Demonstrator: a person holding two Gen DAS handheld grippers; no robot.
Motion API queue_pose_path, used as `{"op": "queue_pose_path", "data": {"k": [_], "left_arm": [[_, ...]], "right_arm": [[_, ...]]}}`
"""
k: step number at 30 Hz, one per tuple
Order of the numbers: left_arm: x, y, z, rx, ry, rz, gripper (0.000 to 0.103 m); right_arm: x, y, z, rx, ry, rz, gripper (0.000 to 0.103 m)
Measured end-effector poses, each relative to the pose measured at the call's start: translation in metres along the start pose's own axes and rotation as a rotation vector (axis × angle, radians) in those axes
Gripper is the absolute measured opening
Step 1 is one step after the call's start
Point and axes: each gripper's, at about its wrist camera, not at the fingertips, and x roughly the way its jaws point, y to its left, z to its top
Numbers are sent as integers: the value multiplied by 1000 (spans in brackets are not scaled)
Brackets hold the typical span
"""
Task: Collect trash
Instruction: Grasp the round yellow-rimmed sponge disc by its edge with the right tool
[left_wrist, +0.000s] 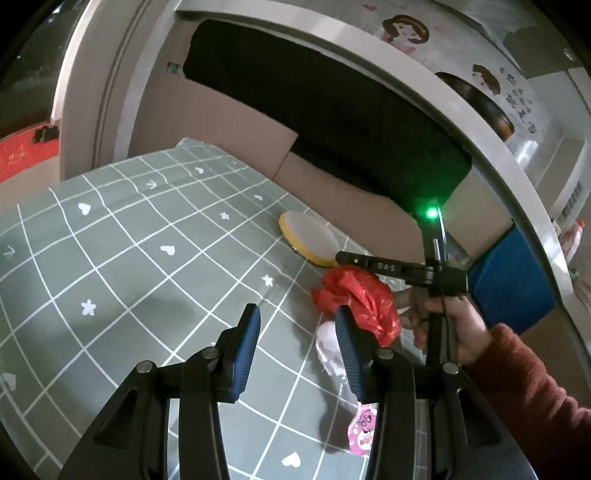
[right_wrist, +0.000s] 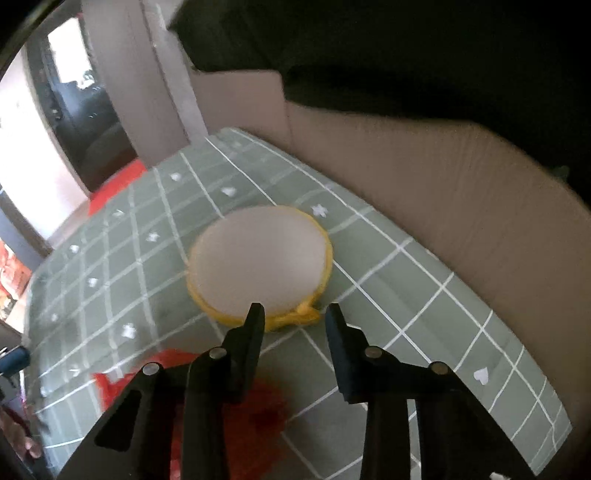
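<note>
A: Why does the right gripper (right_wrist: 293, 314) point down at the round translucent lid with the yellow rim (right_wrist: 258, 264)?

B: My guess is the lid counts as trash and is next to go. The fingers stand part open with nothing between them; the near rim of the lid sits just beyond the tips, untouched.

A: And the left gripper (left_wrist: 297, 314)?

B: Also part open and empty. It hangs over the counter with the grey-green checked cloth (left_wrist: 129, 240), with the crumpled red plastic bag (left_wrist: 360, 299) just beyond its right finger (perhaps its target, I can't be sure). A hand (left_wrist: 448, 321) in a dark red sleeve holds the right gripper's handle beside that bag.

A: What's hard to read?

B: A whitish crumpled scrap (left_wrist: 328, 349) is half hidden behind the left gripper's right finger, and a small pink printed wrapper (left_wrist: 364, 430) is cut off by its frame. The right view is blurred, so the bag is only a red smear there. The brown cardboard box (left_wrist: 229, 122) along the far edge has a dark inside I can't see into.
</note>
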Motion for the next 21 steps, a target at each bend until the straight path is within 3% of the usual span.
{"op": "queue_pose_path", "data": {"k": [3, 6, 10, 16, 21], "left_arm": [[7, 5, -2, -26, 13, 9, 44], [8, 7, -4, -34, 32, 15, 43], [8, 7, -7, -40, 37, 34, 43], [2, -13, -14, -18, 40, 13, 43], [-1, -40, -22, 44, 56, -28, 44]], "right_arm": [[10, -9, 2, 49, 6, 34, 31], [12, -10, 5, 54, 0, 71, 12], [-8, 1, -1, 32, -30, 104, 8], [-73, 11, -26, 17, -91, 88, 7], [-145, 5, -54, 28, -181, 22, 7]]}}
